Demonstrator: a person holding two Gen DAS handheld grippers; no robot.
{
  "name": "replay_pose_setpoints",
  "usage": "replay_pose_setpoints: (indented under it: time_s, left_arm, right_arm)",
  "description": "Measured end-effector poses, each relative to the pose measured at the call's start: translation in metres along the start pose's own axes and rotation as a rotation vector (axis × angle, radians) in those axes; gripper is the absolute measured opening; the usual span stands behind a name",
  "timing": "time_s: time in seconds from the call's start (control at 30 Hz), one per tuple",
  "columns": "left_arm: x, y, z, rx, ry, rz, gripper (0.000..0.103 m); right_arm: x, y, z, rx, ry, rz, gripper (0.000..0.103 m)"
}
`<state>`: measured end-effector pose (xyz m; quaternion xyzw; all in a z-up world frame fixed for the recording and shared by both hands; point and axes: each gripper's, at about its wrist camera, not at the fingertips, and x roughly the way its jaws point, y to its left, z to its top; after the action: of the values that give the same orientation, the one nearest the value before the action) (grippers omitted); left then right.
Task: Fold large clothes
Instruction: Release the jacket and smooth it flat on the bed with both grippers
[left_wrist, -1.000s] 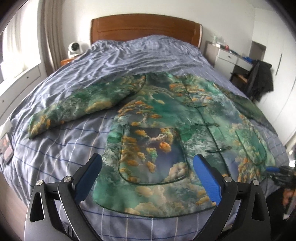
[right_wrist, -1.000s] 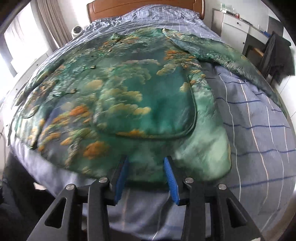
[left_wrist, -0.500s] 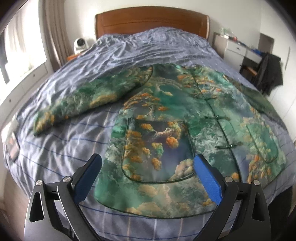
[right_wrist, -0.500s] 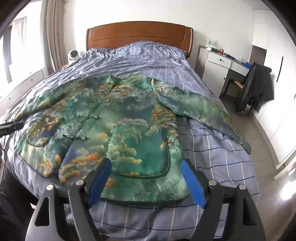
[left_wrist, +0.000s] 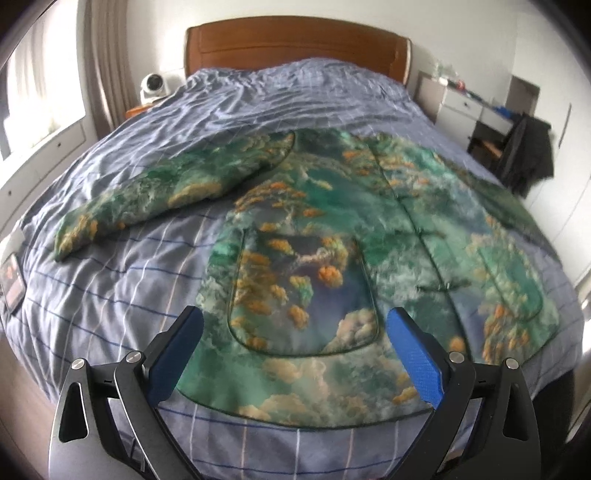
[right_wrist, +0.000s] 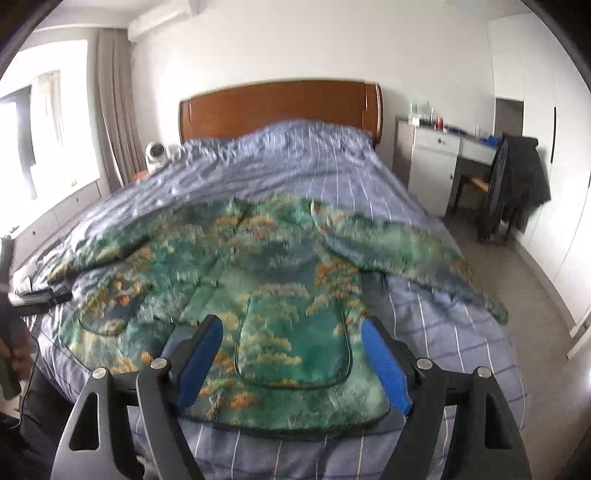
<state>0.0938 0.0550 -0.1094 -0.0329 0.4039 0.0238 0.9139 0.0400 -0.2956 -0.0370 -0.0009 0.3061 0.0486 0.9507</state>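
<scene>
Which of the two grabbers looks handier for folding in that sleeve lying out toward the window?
Probably the left gripper: its jaws are open and the window-side sleeve lies on its side. The right gripper faces the jacket's far half.

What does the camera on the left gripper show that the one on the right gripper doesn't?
Only the left wrist view shows the jacket's left-hand sleeve laid out in full across the bedspread, plus a phone-like device at the bed's edge.

Only the right wrist view shows the other sleeve reaching its cuff, the bare floor and the window.

Both show the green patterned jacket spread flat on the blue striped bedspread, the wooden headboard, and open grippers: left gripper, right gripper.
</scene>
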Motion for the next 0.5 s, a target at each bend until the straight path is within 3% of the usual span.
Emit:
replay_pose_setpoints:
  time_s: [0.13, 0.23, 0.4, 0.5]
  left_arm:
    - [0.002, -0.015, -0.006, 0.07, 0.024, -0.035, 0.099]
    - [-0.003, -0.026, 0.0, 0.105, 0.035, -0.095, 0.099]
    - [-0.026, -0.037, 0.024, 0.165, -0.071, -0.079, 0.099]
    - [-0.04, -0.037, 0.044, 0.166, -0.131, -0.088, 0.1]
  right_arm:
    - [-0.004, -0.004, 0.0, -0.003, -0.045, 0.0, 0.086]
    - [0.002, -0.003, -0.001, -0.03, -0.021, -0.009, 0.086]
    - [0.007, 0.0, -0.003, -0.028, 0.025, 0.052, 0.085]
    - [0.009, 0.003, -0.003, -0.044, 0.031, 0.03, 0.086]
